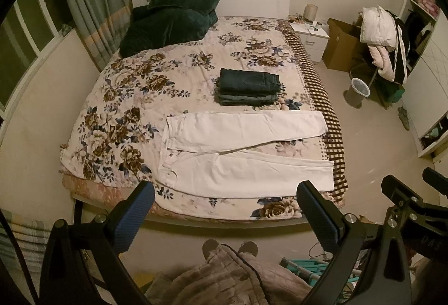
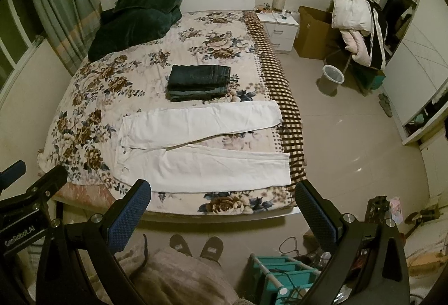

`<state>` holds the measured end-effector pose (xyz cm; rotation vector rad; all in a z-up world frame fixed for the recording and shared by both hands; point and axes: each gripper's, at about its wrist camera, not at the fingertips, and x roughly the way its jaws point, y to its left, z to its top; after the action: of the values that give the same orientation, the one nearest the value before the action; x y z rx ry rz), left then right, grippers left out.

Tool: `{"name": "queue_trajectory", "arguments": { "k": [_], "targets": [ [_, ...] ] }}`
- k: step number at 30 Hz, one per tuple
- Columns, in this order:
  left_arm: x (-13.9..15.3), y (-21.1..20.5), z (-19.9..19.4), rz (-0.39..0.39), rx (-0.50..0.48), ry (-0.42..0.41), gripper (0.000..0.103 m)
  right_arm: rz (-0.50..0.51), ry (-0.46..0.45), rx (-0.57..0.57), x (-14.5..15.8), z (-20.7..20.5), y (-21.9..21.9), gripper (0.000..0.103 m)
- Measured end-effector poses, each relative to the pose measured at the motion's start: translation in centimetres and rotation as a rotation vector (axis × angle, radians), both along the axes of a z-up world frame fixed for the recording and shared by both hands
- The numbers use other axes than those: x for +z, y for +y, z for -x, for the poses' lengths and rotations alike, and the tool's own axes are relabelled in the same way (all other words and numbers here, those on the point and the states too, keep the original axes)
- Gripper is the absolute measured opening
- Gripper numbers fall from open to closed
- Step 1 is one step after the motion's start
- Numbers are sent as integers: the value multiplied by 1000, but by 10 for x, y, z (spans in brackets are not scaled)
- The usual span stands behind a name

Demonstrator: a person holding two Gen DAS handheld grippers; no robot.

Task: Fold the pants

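White pants [image 1: 240, 153] lie spread flat on the near part of the floral bed [image 1: 134, 97], waistband to the left and both legs pointing right in a slight V. They also show in the right wrist view [image 2: 201, 148]. My left gripper [image 1: 225, 193] is open and empty, held above the floor just short of the bed's near edge. My right gripper [image 2: 222, 191] is open and empty too, at the same distance. Neither touches the pants.
A stack of folded dark jeans [image 1: 249, 86] sits mid-bed behind the pants. Dark green pillows [image 1: 168, 19] lie at the head. A nightstand [image 1: 312, 37], cardboard box [image 1: 340, 46], bin [image 1: 358, 90] and clothes-laden chair [image 1: 383, 47] stand right. A teal rack [image 2: 282, 274] is on the floor near my feet.
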<state>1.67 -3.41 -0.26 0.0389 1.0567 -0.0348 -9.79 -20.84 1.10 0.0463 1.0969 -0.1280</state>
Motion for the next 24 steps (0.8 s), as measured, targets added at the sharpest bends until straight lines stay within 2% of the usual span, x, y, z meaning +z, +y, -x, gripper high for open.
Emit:
{"name": "queue_trajectory", "arguments": {
  "k": [7, 11, 14, 17, 24],
  "targets": [
    [-16, -1, -9, -4, 43, -18, 103, -7, 16, 11, -17, -17, -25, 103],
    [-37, 1, -34, -55, 95, -68, 103, 23, 9, 5, -37, -44, -37, 103],
    [-60, 6, -64, -93, 114, -69, 103, 64, -13, 16, -61, -80, -47, 103],
    [-88, 14, -104, -107, 117, -44, 103, 96, 3, 30, -90, -127, -54, 103],
    [-174, 15, -226, -163, 58, 30, 103, 156, 81, 44, -186, -260, -65, 103]
  ]
}}
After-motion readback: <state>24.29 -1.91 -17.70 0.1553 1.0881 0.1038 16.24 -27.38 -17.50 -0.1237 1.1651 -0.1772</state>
